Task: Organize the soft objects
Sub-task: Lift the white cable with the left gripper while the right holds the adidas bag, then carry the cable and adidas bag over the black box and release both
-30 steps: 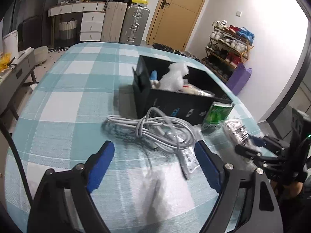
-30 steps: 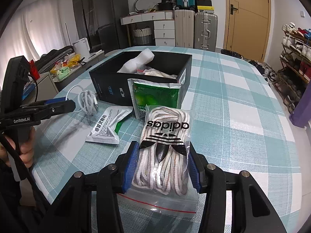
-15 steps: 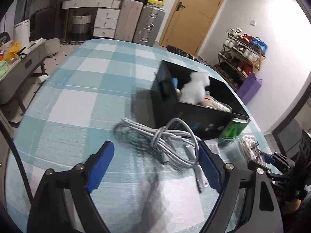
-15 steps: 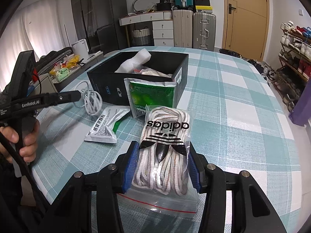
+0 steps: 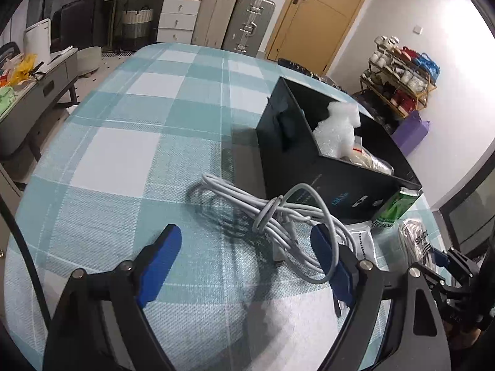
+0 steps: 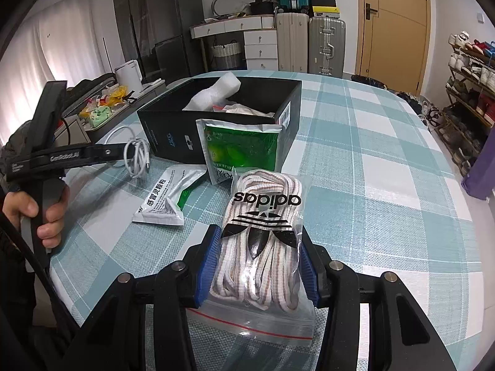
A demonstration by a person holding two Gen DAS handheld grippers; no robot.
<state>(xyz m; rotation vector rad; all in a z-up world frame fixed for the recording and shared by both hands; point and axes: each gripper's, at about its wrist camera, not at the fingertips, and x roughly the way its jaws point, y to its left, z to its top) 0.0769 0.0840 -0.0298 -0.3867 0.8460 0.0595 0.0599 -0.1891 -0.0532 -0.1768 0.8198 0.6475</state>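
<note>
Tightly bagged woven laces (image 6: 261, 247), coiled rubbery cable (image 5: 287, 219)

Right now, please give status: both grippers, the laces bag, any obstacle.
Left gripper open, hovering by the cable. Right gripper shut on laces bag, bag on table. Green pouch leans against the black box, between bag and box.
</note>
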